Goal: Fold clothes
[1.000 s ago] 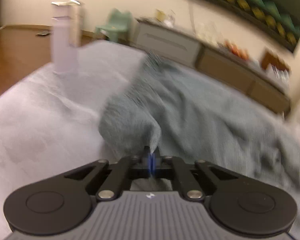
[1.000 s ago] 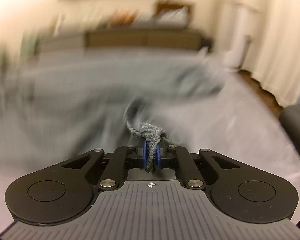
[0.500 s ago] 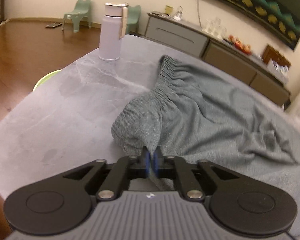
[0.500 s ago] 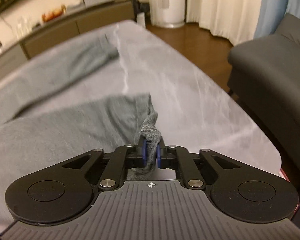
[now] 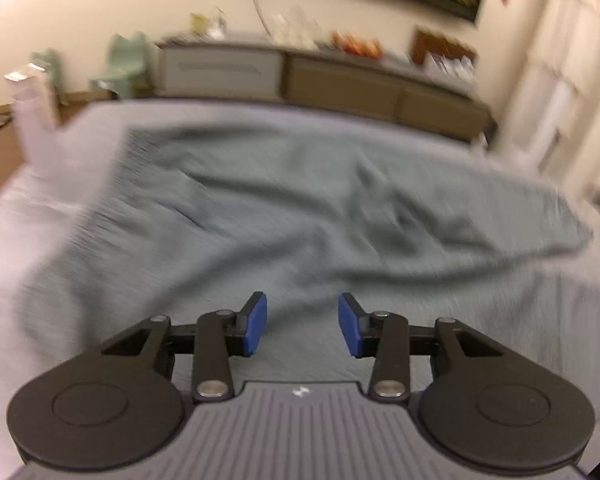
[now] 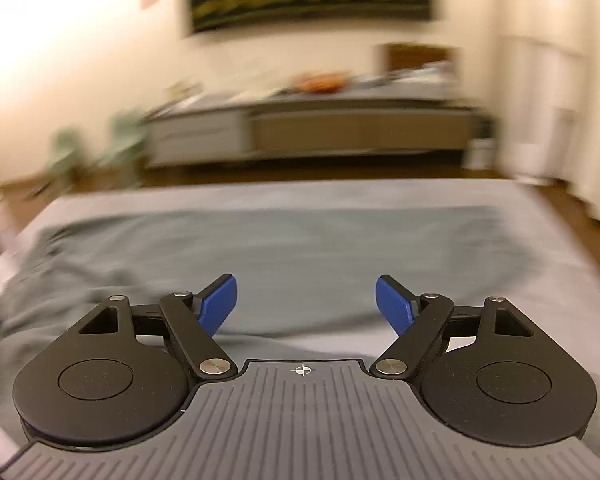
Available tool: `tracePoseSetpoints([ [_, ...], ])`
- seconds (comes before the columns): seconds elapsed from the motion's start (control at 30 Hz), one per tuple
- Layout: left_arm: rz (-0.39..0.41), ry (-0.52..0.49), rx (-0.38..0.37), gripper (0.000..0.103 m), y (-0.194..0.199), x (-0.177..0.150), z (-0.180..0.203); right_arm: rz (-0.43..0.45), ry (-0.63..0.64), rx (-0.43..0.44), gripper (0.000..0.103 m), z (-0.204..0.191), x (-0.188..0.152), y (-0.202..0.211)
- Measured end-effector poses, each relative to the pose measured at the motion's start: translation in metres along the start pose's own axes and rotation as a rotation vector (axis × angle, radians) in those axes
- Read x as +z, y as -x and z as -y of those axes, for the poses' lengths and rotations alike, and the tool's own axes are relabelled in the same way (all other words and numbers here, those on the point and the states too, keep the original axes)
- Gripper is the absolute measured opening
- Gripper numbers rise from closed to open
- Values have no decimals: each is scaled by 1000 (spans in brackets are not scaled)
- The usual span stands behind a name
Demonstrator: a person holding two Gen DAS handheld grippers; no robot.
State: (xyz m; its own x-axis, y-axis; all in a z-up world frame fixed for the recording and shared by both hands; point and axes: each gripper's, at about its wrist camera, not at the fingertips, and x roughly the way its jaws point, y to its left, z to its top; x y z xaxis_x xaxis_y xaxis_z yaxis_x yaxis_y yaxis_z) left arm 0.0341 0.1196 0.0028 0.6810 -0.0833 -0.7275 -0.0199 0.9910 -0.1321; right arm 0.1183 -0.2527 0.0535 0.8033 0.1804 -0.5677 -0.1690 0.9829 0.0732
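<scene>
Left gripper and right gripper: spread wide, empty. Grey garment on table: soft, limp; pinch an edge.

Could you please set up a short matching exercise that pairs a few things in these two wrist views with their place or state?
Things:
1. left gripper
2. grey garment
3. white bottle
4. sideboard

Places or states:
A. stands near the table's far left corner
B. against the far wall, under the wall hanging
C. open, holding nothing
D. spread across the table

Pairs: 1-C, 2-D, 3-A, 4-B
</scene>
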Motion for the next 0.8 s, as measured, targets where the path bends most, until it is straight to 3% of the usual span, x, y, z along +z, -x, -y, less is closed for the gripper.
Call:
tracePoseSetpoints([
  [0.1,-27,-7,-14,40,-22,-20,11,-72,118,91,81,-77,11,-66],
  [0.2,-23,-8,-46,40,-33,-34,7,-129,214,124,81,-135,17,-125],
  [0.3,-17,-39,-83,40,-35,-41,7,-209,253,110,79,-164,15,-173],
  [0.33,-9,-39,-87,40,-34,-41,5,-239,263,105,71,-173,14,-190],
  [0.4,6,-38,-95,41,-32,-41,0,-354,276,93,46,-176,11,-225],
  [0.43,13,-38,-100,41,-30,-41,-2,-387,271,90,45,-176,12,-240],
  [0.53,36,-36,-113,42,-26,-41,-9,-368,220,64,46,-172,30,-272],
  [0.67,66,-35,-130,42,-21,-41,-19,-391,155,14,59,-165,46,-298],
  [0.73,86,-27,-127,43,-18,-39,-27,-351,189,-17,55,-174,50,-275],
  [0.8,144,30,-42,47,-6,-26,-59,-265,232,-29,61,-189,53,-242],
])
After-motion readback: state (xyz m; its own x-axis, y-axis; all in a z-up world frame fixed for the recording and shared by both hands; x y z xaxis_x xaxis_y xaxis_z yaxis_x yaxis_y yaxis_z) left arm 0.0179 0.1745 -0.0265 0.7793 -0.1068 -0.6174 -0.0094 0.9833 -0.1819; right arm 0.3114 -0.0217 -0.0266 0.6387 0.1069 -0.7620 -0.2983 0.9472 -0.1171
